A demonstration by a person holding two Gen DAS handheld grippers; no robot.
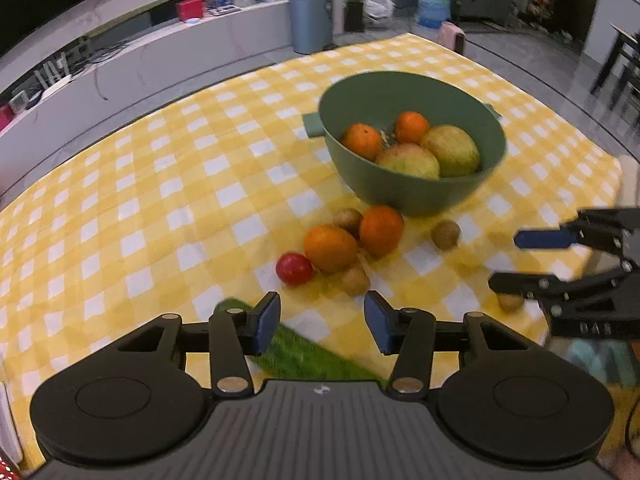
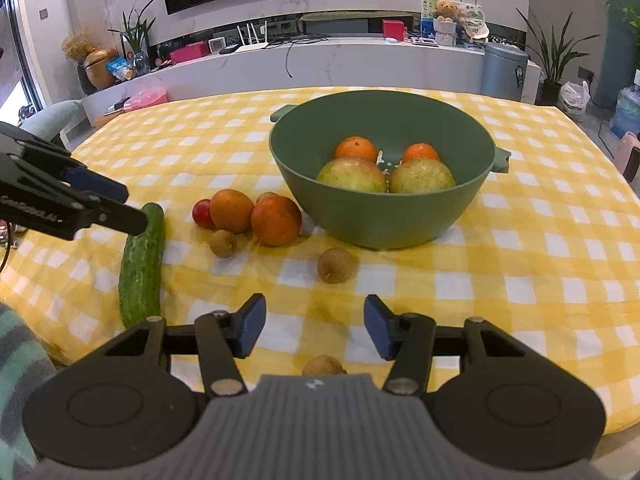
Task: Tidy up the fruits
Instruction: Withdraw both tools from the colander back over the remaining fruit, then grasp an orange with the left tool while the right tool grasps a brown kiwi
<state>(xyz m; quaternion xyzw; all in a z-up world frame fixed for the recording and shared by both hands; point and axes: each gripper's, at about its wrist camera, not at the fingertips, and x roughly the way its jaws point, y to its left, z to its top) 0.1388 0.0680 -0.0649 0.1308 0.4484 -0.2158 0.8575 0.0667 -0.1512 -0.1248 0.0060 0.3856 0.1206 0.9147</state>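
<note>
A green bowl [image 2: 380,216] on the yellow checked cloth holds two oranges [image 2: 356,147] and two yellow-green fruits [image 2: 422,176]. In front of it lie two loose oranges [image 2: 276,220], a red fruit [image 2: 202,213], several small brown fruits [image 2: 335,265] and a cucumber [image 2: 142,264]. My left gripper [image 1: 320,320] is open and empty above the cucumber [image 1: 304,354], short of the oranges [image 1: 330,248]. My right gripper [image 2: 314,326] is open and empty, with a brown fruit [image 2: 323,366] just below its jaws. The bowl also shows in the left wrist view [image 1: 412,192].
The table edge [image 2: 624,412] runs close on the right. A long white counter [image 2: 320,60] with clutter, a blue bin [image 2: 502,70] and plants stand beyond the table. A water jug [image 1: 434,2] sits on the floor.
</note>
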